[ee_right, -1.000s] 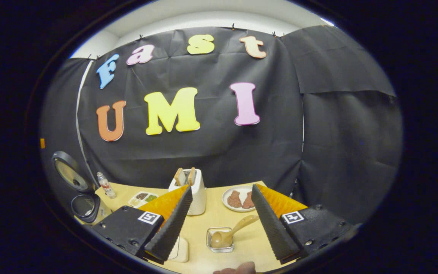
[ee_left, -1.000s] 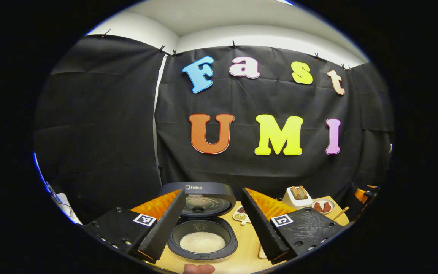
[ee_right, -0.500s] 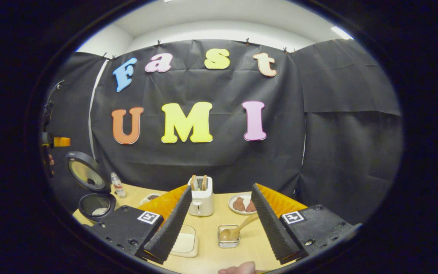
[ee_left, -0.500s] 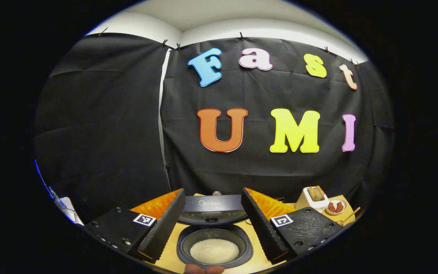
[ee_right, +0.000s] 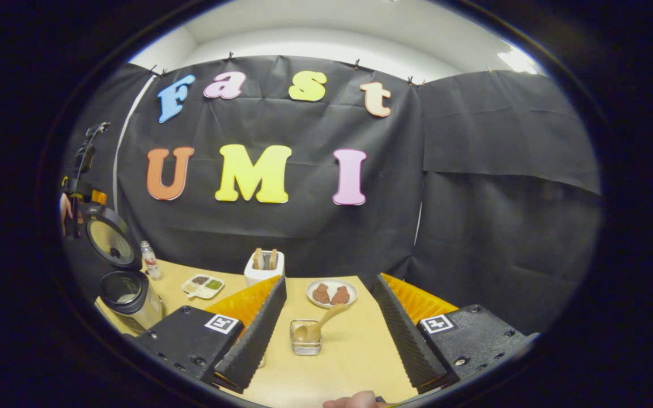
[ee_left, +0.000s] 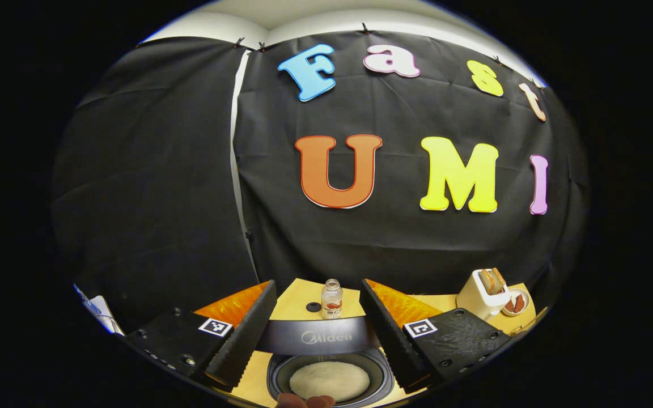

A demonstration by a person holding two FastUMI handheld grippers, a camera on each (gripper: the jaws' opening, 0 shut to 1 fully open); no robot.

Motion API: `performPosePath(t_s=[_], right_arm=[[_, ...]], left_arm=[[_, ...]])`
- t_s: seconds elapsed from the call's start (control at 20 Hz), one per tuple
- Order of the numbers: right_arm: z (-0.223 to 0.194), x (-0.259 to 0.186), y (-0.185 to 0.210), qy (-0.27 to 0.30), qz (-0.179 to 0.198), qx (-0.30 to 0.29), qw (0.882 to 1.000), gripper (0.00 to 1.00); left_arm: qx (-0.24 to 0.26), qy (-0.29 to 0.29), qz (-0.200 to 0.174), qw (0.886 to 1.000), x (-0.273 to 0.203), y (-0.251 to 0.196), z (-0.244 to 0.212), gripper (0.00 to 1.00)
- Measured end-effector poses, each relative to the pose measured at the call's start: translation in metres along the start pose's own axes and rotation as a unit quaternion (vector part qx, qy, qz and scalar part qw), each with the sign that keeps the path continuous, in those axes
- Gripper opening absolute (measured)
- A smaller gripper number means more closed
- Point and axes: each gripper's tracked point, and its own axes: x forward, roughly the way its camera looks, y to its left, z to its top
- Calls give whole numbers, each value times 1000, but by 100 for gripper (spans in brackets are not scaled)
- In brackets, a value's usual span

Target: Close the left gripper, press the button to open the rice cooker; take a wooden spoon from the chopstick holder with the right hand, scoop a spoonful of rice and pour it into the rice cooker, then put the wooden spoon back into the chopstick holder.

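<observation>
The rice cooker (ee_left: 321, 338) stands open below my left gripper (ee_left: 318, 285), its raised lid edge-on between the open, empty fingers. White rice lies in its inner pot (ee_left: 329, 379). The right gripper view has the cooker (ee_right: 126, 290) at far left, and the left gripper (ee_right: 80, 190) hangs above its lid (ee_right: 108, 238). The wooden spoon (ee_right: 322, 320) sits bowl-down in the clear chopstick holder (ee_right: 305, 339), handle leaning right. My right gripper (ee_right: 329, 280) stands open short of the holder, which lies between its fingers farther off.
On the wooden table (ee_right: 349, 357) stand a toaster (ee_right: 264, 265) with bread, a plate of meat (ee_right: 331, 293), a small condiment tray (ee_right: 204, 285) and a bottle (ee_right: 148, 260). The bottle (ee_left: 332, 298) sits just behind the cooker lid. A thumb (ee_right: 355, 401) shows at the bottom edge.
My left gripper has risen over the cooker, so the lid now shows edge-on with the bottle behind it. The right gripper has drawn back from the holder. Both stay open.
</observation>
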Motion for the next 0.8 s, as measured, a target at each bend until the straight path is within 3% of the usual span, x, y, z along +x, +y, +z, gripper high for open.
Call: performPosePath(t_s=[0.25, 0.45, 0.8], right_arm=[[-1, -4, 1, 5, -7, 4, 1000, 100], [-4, -4, 20, 10, 16, 13, 1000, 100], [-8, -1, 44, 21, 46, 22, 998, 100]], left_arm=[[-13, 36, -10, 999, 4, 0, -13, 98], [-34, 76, -29, 996, -18, -6, -36, 99], [-36, 143, -56, 987, -71, -25, -113, 97]])
